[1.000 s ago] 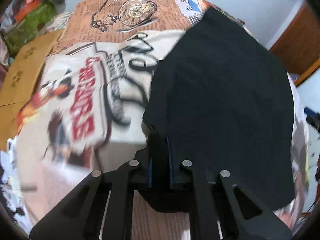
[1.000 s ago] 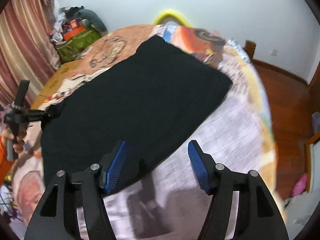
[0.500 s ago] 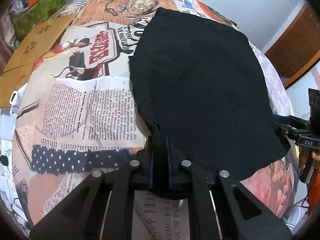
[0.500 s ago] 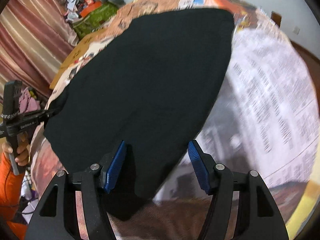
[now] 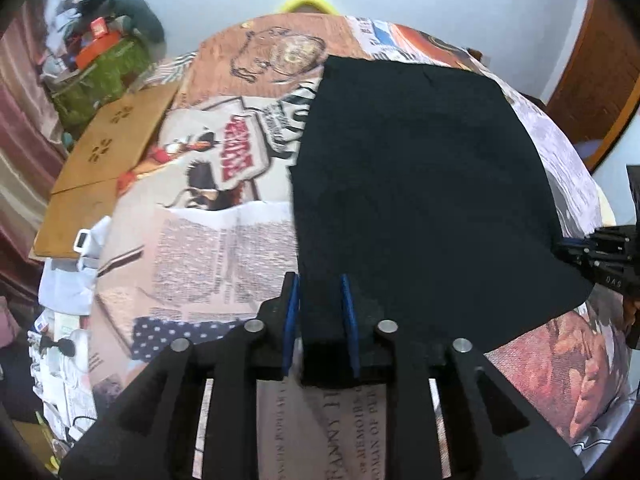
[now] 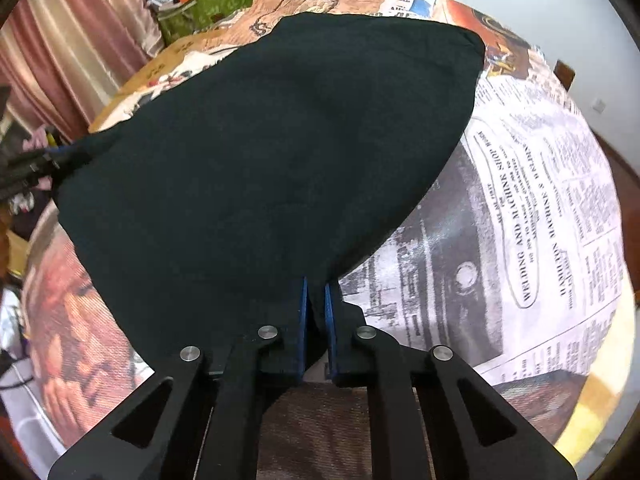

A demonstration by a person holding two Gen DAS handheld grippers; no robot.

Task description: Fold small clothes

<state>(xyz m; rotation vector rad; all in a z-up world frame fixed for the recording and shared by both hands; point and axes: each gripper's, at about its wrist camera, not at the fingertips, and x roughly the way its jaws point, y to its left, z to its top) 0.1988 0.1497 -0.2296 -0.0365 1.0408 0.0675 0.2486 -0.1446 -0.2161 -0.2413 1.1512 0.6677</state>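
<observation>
Black cloth (image 6: 272, 152): pinched at its near corner in my right gripper (image 6: 315, 304), jaws clamped.
Left gripper (image 5: 318, 304): jaws opening, the other near corner between them.
Location: spread on newsprint table cover (image 6: 540, 208).
Method: I regrip left before lifting evenly.

place: home room | evidence: striped pink curtains (image 6: 60, 52); newsprint-patterned cloth covered the desk (image 6: 540, 208); piled belongings in corner (image 5: 100, 60); wooden door (image 5: 600, 80); white walls
</observation>
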